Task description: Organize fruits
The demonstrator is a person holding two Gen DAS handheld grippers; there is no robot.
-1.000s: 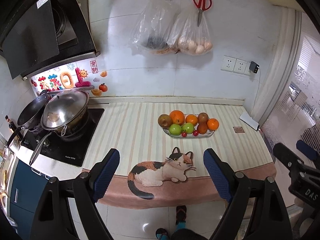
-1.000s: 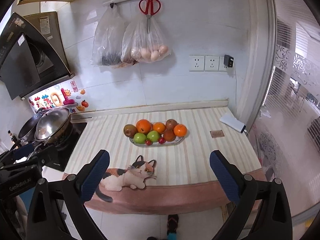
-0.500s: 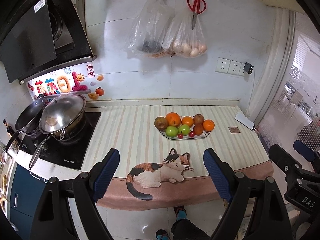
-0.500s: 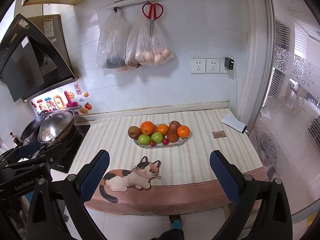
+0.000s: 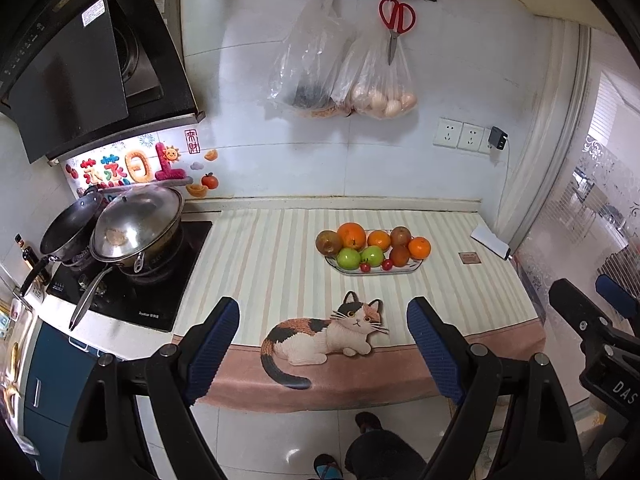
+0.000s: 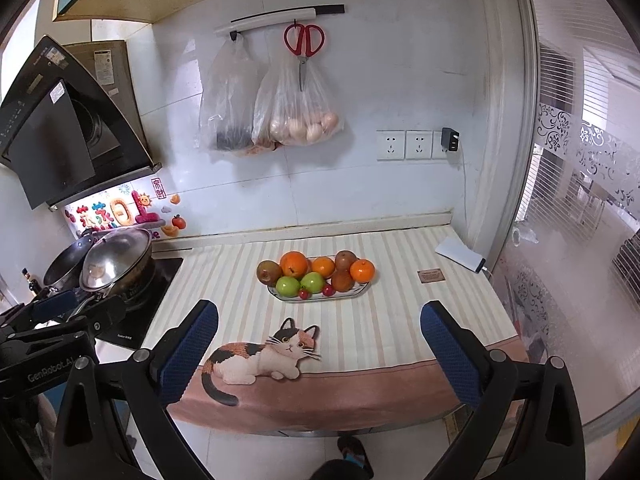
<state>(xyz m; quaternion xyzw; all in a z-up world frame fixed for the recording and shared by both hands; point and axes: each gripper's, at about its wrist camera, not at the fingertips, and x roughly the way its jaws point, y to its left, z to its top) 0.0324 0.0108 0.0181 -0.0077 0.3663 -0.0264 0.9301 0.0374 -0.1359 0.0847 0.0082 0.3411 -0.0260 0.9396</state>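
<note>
I hold my left tongs (image 5: 323,344) and my right tongs (image 6: 319,347) back from the front edge of the bench (image 5: 280,264), both with their blue pads wide apart and nothing between them. The fruit all sits heaped on one oval plate (image 5: 412,269) toward twelve o'clock from both tongs, well beyond the cat picture (image 5: 320,336) on the striped cloth. On the plate, a large orange (image 5: 352,235) sits at the back with a brown pear (image 5: 329,241) at its nine o'clock, a smaller orange (image 5: 379,239) and a second brown fruit (image 5: 401,236) at its three o'clock, and a mandarin (image 5: 419,248) at the far three o'clock end. Two green apples (image 5: 349,258) lie along the front, and two cherry tomatoes (image 5: 365,267) rest at the six o'clock rim. Fruit gathered on a plate like this fits a pile waiting to be sorted as well as one already put in order, so I cannot judge which this is. The risk I see is in the heap itself: the round fruits lean on one another, so lifting or nudging one could let a neighbour roll off the shallow plate and across the cloth toward the front edge. The tomatoes look small and soft, so a hard squeeze could split them, and the smooth apples could slip from an off-centre grip. At nine o'clock the lidded wok (image 5: 138,224) and its long handle stand clear of the plate.
</note>
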